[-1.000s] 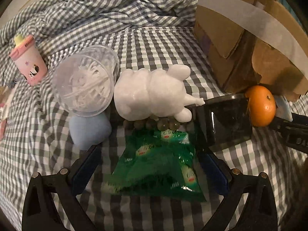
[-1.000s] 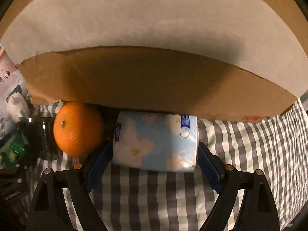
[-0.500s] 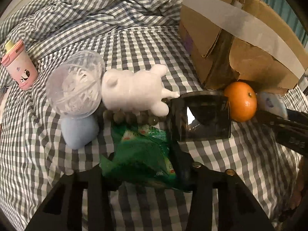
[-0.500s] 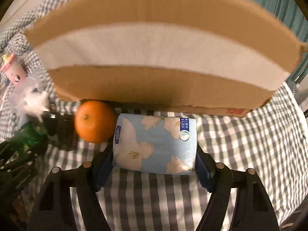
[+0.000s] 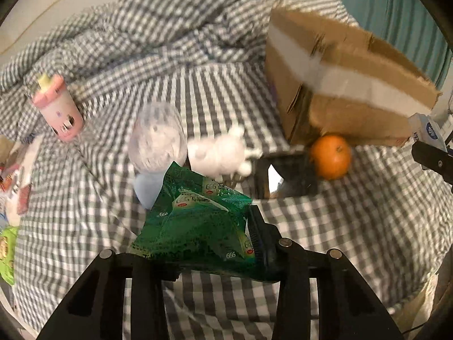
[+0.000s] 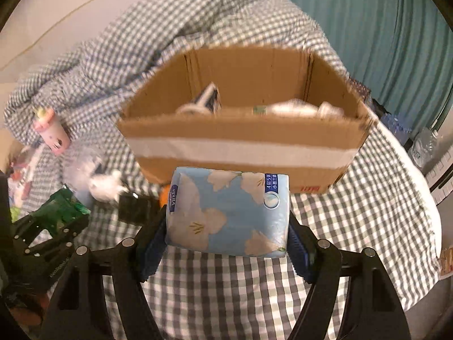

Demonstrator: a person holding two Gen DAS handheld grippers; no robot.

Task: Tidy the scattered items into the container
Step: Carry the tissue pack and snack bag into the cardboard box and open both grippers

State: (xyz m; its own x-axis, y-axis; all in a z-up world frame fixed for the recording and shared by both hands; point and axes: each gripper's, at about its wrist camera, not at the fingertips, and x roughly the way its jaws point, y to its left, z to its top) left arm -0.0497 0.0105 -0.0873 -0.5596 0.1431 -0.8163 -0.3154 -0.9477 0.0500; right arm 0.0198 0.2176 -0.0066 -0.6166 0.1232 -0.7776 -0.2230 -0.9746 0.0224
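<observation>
A green snack packet [image 5: 198, 221] hangs above the checked bedspread, and my left gripper [image 5: 198, 243] is shut on it. My right gripper [image 6: 226, 238] is shut on a light-blue tissue pack [image 6: 229, 212], held up in front of the open cardboard box [image 6: 240, 153], below its rim. Several items lie inside the box. On the bed lie an orange [image 5: 331, 155], a white figurine [image 5: 218, 153], a clear plastic tub [image 5: 157, 141], a black box [image 5: 283, 175] and a pink cup [image 5: 58, 110]. The left gripper [image 6: 48, 232] with the packet [image 6: 59, 206] shows at the right wrist view's lower left.
A pale blue object [image 5: 147, 189] lies partly behind the packet. More small packets lie at the bed's left edge [image 5: 11, 198]. A rumpled checked duvet [image 5: 170, 28] is piled behind the box, with a teal curtain [image 6: 382, 28] beyond. The bed's right edge [image 6: 424, 212] drops off.
Left jaws closed on the green packet and lifted it off the bed. The right gripper closed on the tissue pack and rose with it, so the box's inside now shows.
</observation>
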